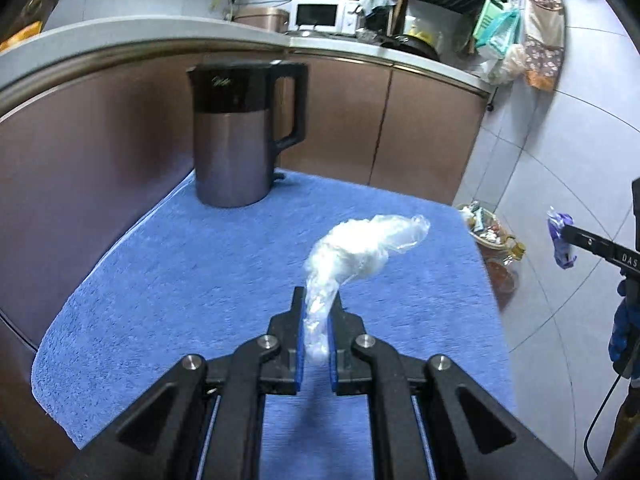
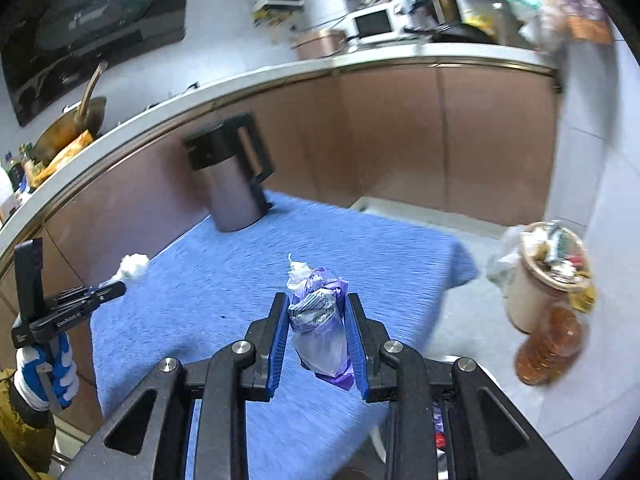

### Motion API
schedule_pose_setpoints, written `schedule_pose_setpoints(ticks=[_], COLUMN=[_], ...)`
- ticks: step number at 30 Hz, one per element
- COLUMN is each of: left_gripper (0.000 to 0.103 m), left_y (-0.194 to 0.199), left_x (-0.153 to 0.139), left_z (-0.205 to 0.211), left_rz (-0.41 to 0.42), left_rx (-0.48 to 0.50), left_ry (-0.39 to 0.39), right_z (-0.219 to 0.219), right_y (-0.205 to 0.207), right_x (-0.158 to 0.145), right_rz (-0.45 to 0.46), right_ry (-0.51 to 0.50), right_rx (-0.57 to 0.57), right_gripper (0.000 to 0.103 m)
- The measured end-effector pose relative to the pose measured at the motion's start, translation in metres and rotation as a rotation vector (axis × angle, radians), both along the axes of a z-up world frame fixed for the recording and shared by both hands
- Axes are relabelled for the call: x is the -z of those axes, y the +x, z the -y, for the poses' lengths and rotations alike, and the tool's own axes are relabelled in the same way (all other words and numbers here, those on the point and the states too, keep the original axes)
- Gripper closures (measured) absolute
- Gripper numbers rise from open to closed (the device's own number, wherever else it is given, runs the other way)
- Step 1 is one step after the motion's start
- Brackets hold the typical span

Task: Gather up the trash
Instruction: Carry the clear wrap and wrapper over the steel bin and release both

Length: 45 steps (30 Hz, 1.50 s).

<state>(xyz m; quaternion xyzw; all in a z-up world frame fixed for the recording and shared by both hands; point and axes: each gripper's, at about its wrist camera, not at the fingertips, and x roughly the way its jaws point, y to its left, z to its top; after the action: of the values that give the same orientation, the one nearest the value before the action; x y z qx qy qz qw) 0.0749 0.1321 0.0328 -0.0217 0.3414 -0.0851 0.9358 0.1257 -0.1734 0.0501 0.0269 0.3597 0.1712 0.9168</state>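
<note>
My left gripper point(image 1: 318, 300) is shut on a crumpled clear plastic bag point(image 1: 360, 248) and holds it above the blue towel point(image 1: 180, 280). The bag also shows in the right wrist view point(image 2: 134, 266), at the tip of the left gripper point(image 2: 116, 289). My right gripper point(image 2: 318, 304) is shut on a purple and white wrapper point(image 2: 320, 316), held above the towel's right part point(image 2: 380, 248). In the left wrist view the right gripper point(image 1: 568, 232) shows at the right edge with the purple wrapper point(image 1: 562, 240). A beige trash bin point(image 2: 540, 288), full of rubbish, stands on the floor right of the table.
A dark steel kettle point(image 1: 240, 136) stands at the towel's far edge. Brown cabinets point(image 1: 420, 128) and a cluttered counter lie behind. An amber bottle point(image 2: 552, 348) stands beside the bin on the tiled floor point(image 1: 560, 160).
</note>
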Motion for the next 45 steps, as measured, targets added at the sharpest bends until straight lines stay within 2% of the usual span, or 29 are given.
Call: schedule_pose_setpoints(ticks=[5,9,15,24,30,35,37,39,41,45], left_gripper=[0.095,0.095,0.095,0.094,0.092,0.09,0.082,0.062,0.059,0.059], left_y=[-0.008,-0.006,0.006,0.038,0.063,0.077,0.081,0.083,0.085,0.087], left_x=[-0.012,-0.01,0.013,0.074,0.107,0.125,0.13,0.134,0.133,0.129], left_z=[0.047,0.094,0.18,0.288,0.327,0.344,0.346,0.346,0.345,0.345], left_rz=[0.017,-0.001,-0.065,-0.22,-0.281,-0.328,-0.334,-0.339,-0.34,-0.336], left_rx=[0.073,0.151,0.269,0.38,0.395,0.415,0.412,0.409,0.405,0.4], left_ry=[0.016,0.038,0.095,0.179,0.232,0.217,0.221,0.206,0.191,0.166], right_z=[0.034,0.062,0.105,0.153,0.179,0.187,0.189,0.191,0.193,0.198], right_y=[-0.022,-0.034,-0.042,-0.038,-0.023,-0.007,-0.002,0.003,0.005,0.004], right_x=[-0.006,0.001,0.026,0.091,0.139,0.169,0.178,0.187,0.192,0.194], right_rz=[0.029,0.02,-0.022,-0.136,-0.225,-0.284,-0.301,-0.317,-0.326,-0.326], right_ry=[0.01,0.027,0.07,0.128,0.183,0.194,0.203,0.199,0.202,0.193], right_rx=[0.078,0.126,0.203,0.29,0.337,0.357,0.361,0.37,0.38,0.393], right_gripper=[0.077,0.077,0.077,0.077,0.075,0.075,0.075,0.073,0.069,0.059])
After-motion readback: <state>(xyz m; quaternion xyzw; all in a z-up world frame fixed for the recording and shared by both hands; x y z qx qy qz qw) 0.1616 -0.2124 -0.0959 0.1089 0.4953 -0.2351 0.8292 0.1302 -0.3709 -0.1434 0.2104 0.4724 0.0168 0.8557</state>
